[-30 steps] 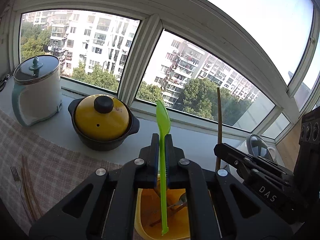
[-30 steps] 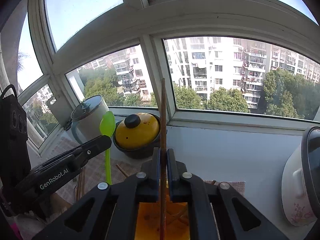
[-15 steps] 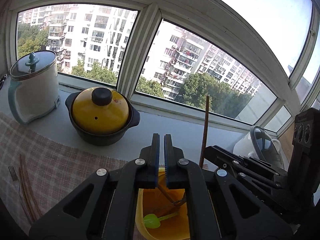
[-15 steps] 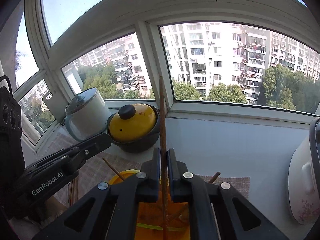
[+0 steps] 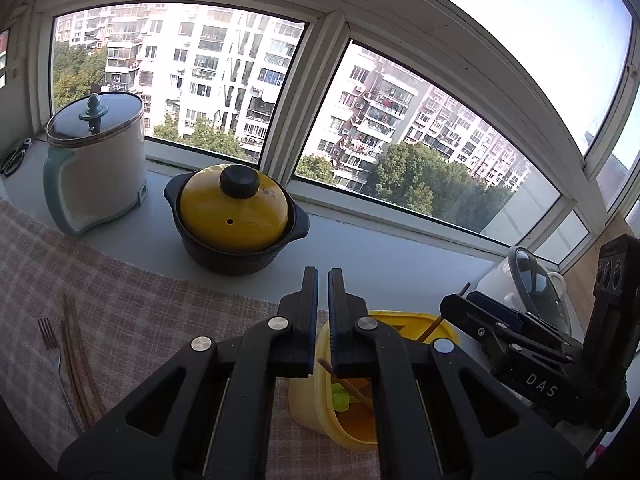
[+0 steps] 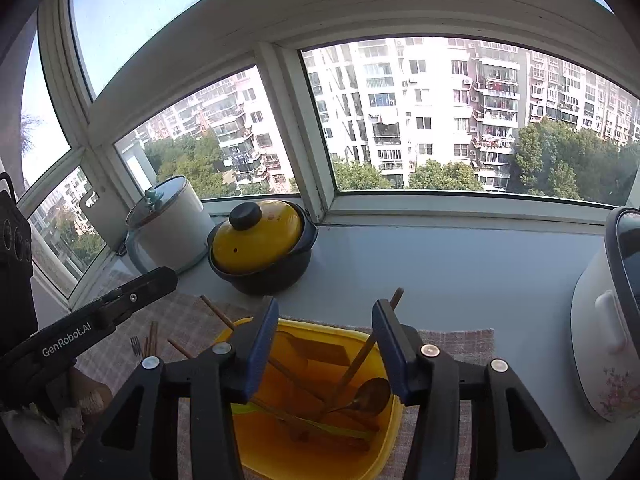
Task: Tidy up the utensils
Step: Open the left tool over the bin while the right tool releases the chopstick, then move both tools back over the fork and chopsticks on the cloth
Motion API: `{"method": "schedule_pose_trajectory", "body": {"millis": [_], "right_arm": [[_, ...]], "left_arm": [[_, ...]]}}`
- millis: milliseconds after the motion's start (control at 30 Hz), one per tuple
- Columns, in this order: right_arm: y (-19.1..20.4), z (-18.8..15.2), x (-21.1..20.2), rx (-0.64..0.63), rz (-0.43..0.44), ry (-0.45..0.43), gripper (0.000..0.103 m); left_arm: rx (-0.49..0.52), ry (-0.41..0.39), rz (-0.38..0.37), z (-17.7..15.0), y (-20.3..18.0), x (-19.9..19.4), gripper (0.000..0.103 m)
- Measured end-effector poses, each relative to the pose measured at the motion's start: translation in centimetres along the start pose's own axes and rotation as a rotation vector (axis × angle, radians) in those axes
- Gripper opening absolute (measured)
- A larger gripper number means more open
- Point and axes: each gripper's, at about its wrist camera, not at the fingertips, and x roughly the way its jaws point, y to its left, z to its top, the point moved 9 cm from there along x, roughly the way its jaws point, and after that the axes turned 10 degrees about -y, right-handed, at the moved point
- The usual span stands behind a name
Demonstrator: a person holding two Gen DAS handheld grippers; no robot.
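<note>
Tub [image 6: 386, 436], yellow plastic, at lower centre of the right wrist view on a checked cloth [image 5: 132, 320] over the counter [image 6: 460, 276]; contents: brown chopsticks [image 6: 360, 356] leaning on the rim, a dark spoon [image 6: 370, 396], a green spoon [image 5: 340, 398] lying low. Right tongs [image 6: 325, 344] have just been opening, jaws apart above the tub, nothing gripped. Left tongs [image 5: 323, 312] clenched, empty. Fork [image 5: 50, 340] and more chopsticks [image 5: 76, 356] on the cloth, lower left of the left wrist view. Yellow-lidded pot [image 5: 236, 220] near the window.

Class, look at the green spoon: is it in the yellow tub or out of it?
In. The green spoon lies inside the yellow tub among chopsticks; neither gripper holds it.
</note>
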Motion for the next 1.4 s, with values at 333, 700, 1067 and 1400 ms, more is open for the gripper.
{"method": "schedule_pose_trajectory", "body": {"millis": [333,700,1067,1400], "right_arm": [[1.9,-0.6,-2.5,-0.014,0.0,-0.041,0.082],[7.1,-2.2,-3.8,-0.094,0.035,-0.035,0.088],[13.8,-4.6,-2.3,-0.171,0.14,0.044,0.088],[19.7,-8.3,1.4,-0.209,0.246,0.202,0.085]], "left_arm": [[0.022,-0.021,0.033,-0.6,3.1,-3.7,0.044],[-0.024,0.051,0.175,-3.4,12.5,-7.0,0.044],[-0.111,0.178,0.362,-7.3,24.6,-9.6,0.044],[-0.165,0.322,0.381,-11.0,29.0,-8.3,0.035]]}}
